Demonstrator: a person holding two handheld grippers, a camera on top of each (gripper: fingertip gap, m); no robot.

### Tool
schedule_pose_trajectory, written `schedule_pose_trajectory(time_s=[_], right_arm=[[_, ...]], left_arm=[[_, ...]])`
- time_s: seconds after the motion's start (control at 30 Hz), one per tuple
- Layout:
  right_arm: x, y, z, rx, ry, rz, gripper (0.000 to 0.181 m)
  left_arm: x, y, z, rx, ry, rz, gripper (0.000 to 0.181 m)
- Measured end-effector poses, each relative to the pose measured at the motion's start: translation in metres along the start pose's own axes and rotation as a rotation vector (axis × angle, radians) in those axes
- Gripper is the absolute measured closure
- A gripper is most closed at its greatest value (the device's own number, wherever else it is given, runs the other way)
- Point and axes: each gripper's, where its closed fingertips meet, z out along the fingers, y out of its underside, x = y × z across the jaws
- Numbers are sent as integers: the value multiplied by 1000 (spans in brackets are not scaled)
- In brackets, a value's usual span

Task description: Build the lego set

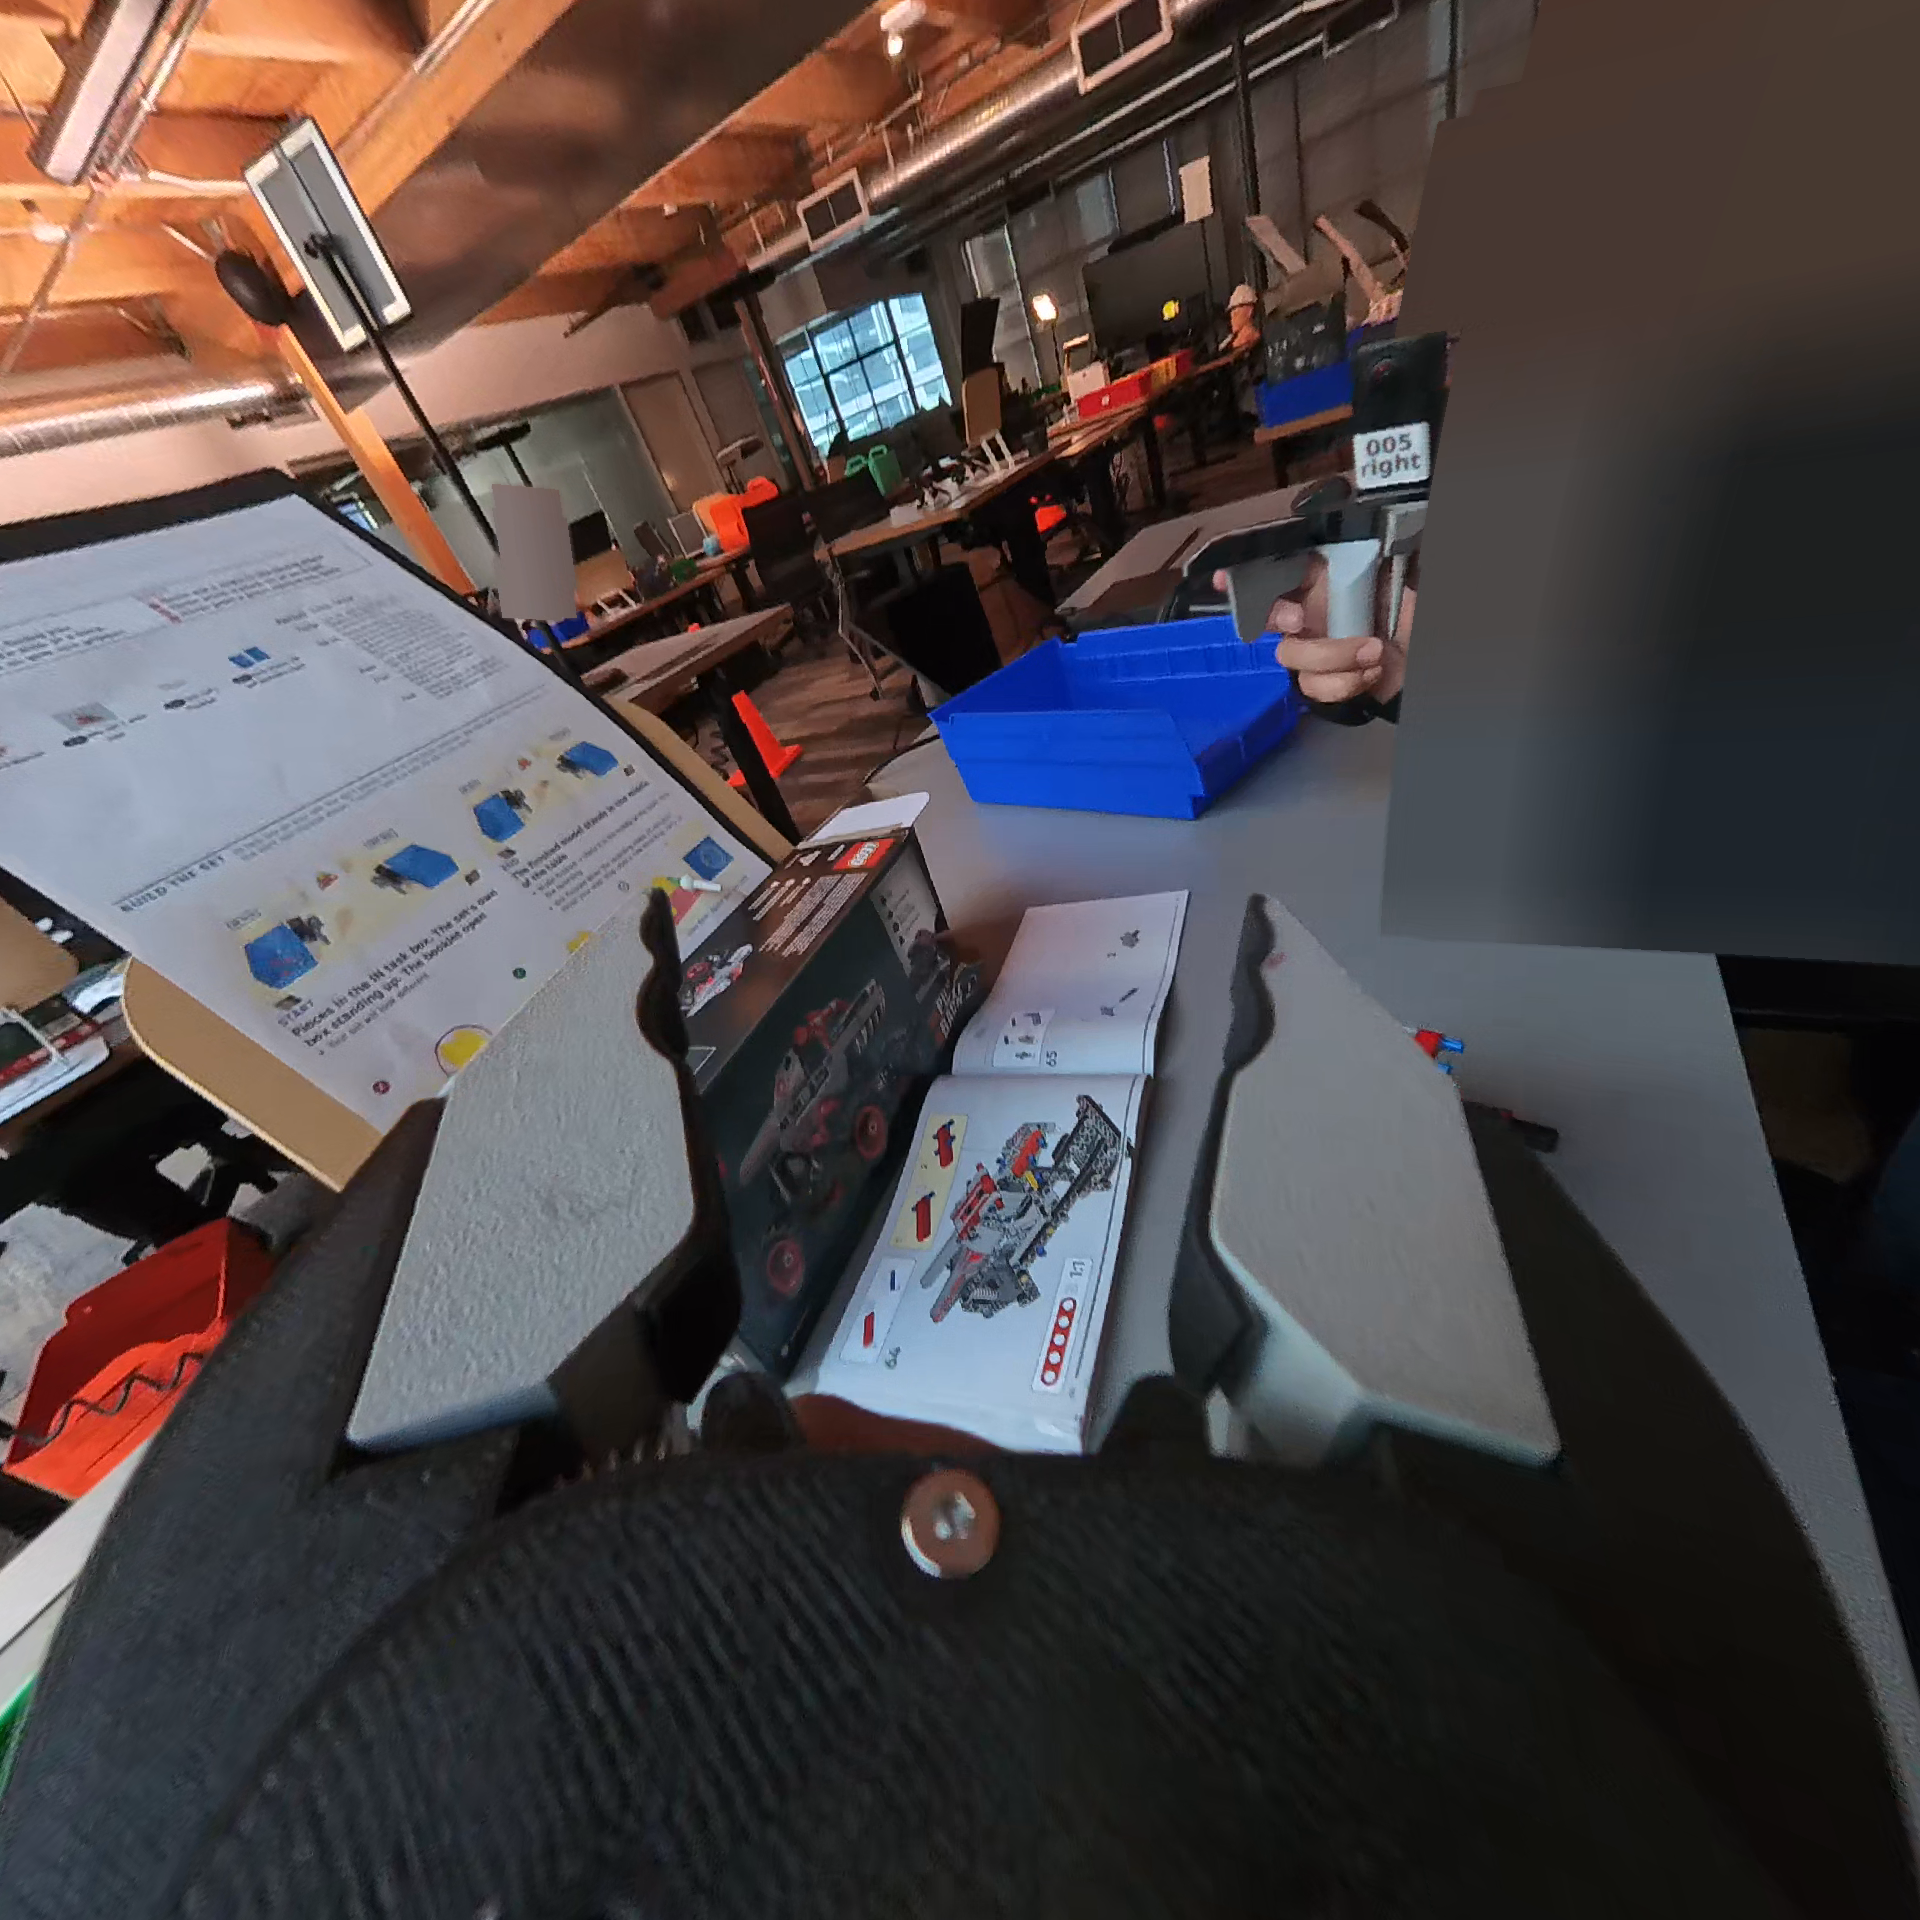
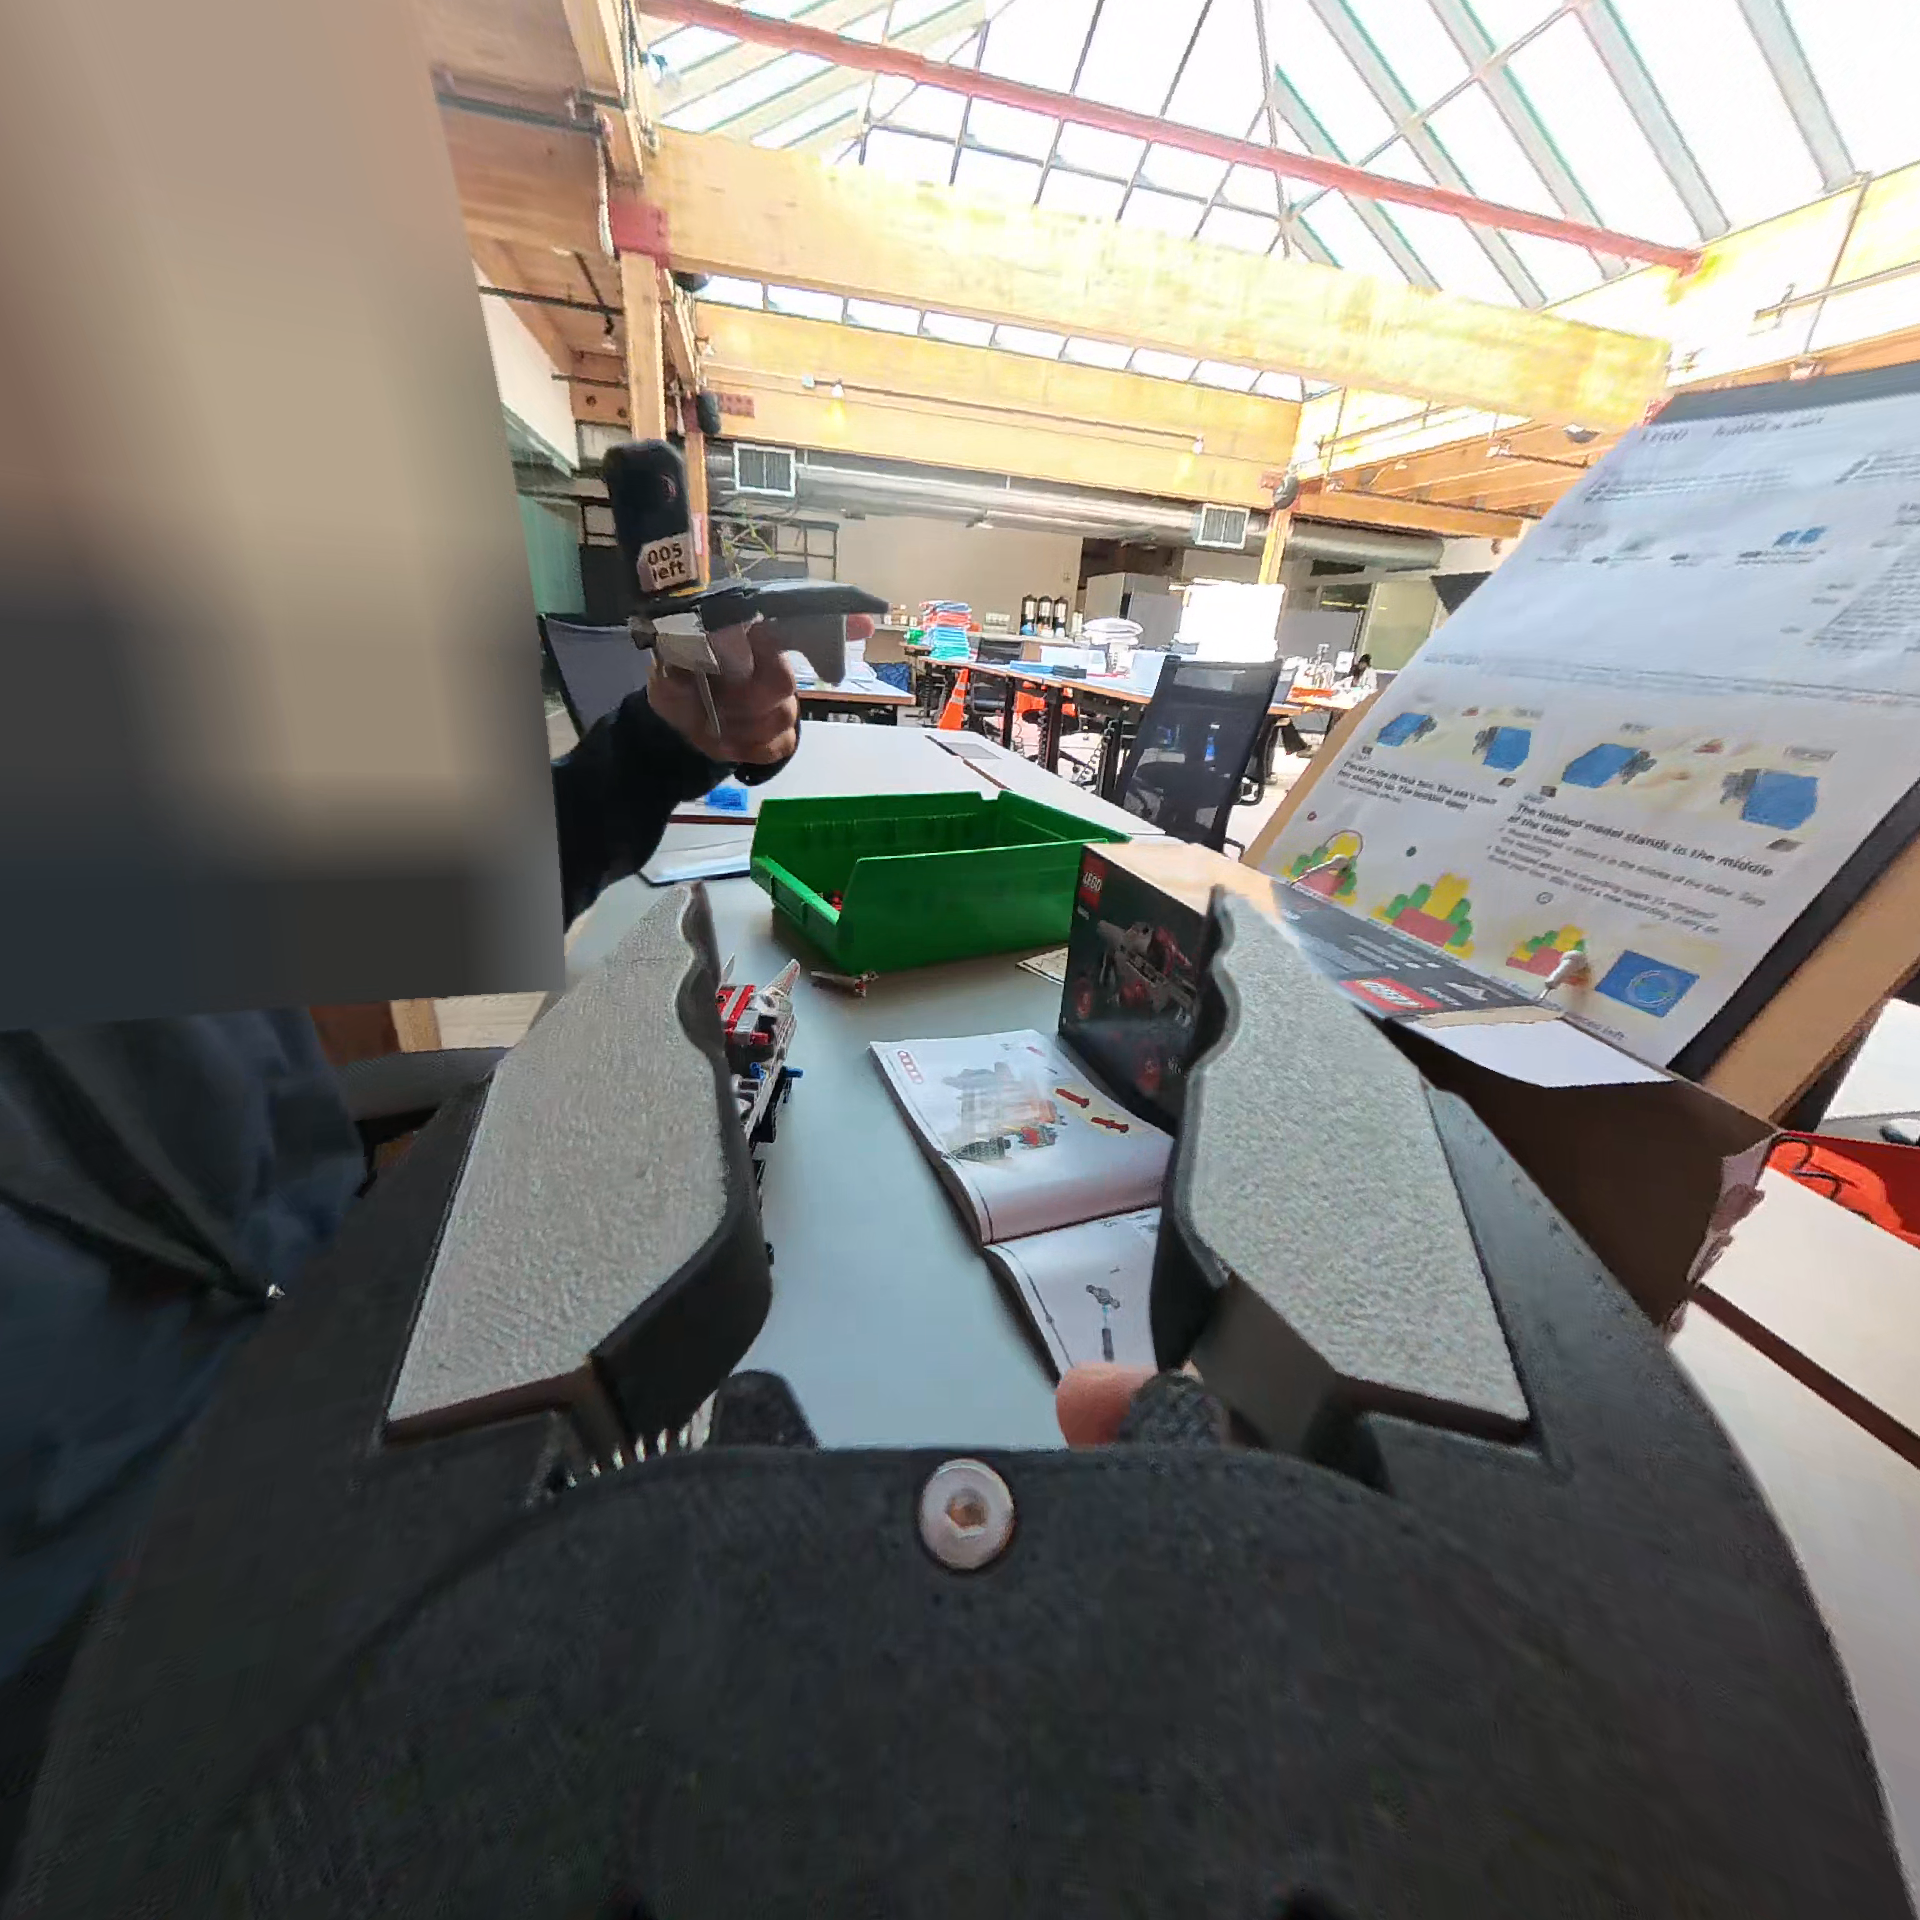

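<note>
My left gripper (image 1: 961, 920) is open and empty, held above the grey table over the open instruction booklet (image 1: 997, 1236) and the black set box (image 1: 831, 1039) that stands beside it. My right gripper (image 2: 956, 914) is open and empty, raised above the table. Between its fingers I see the booklet (image 2: 1029, 1132) and the box (image 2: 1127, 982). A partly built grey, red and black model (image 2: 758, 1039) lies behind its left finger. A green bin (image 2: 914, 873) with small parts stands farther back. The other gripper shows in each view, held up in a hand.
A blue bin (image 1: 1122, 717) sits at the far side of the table in the left wrist view. A large instruction board (image 1: 312, 769) leans at the table's edge, and it also shows in the right wrist view (image 2: 1621, 748). Small loose pieces (image 2: 842, 977) lie near the green bin. My hands' fingertips stand some 35 cm from each other.
</note>
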Motion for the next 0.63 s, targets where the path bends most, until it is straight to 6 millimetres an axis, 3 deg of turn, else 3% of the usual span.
schedule_pose_trajectory(time_s=[0.13, 0.37, 0.5, 0.63], right_arm=[[-1, -2, -2, -7, 8, -17, 89], [-3, -10, -6, 30, -7, -14, 90], [-5, -8, -5, 29, -13, -17, 90], [-5, -2, -2, 0, -14, -22, 90]], left_arm=[[-1, 1, 3, 63, 44, -23, 74], [-10, 26, -1, 111, 97, -129, 74], [-11, 26, -7, 164, 111, -192, 77], [-13, 44, -4, 107, 93, -194, 74]])
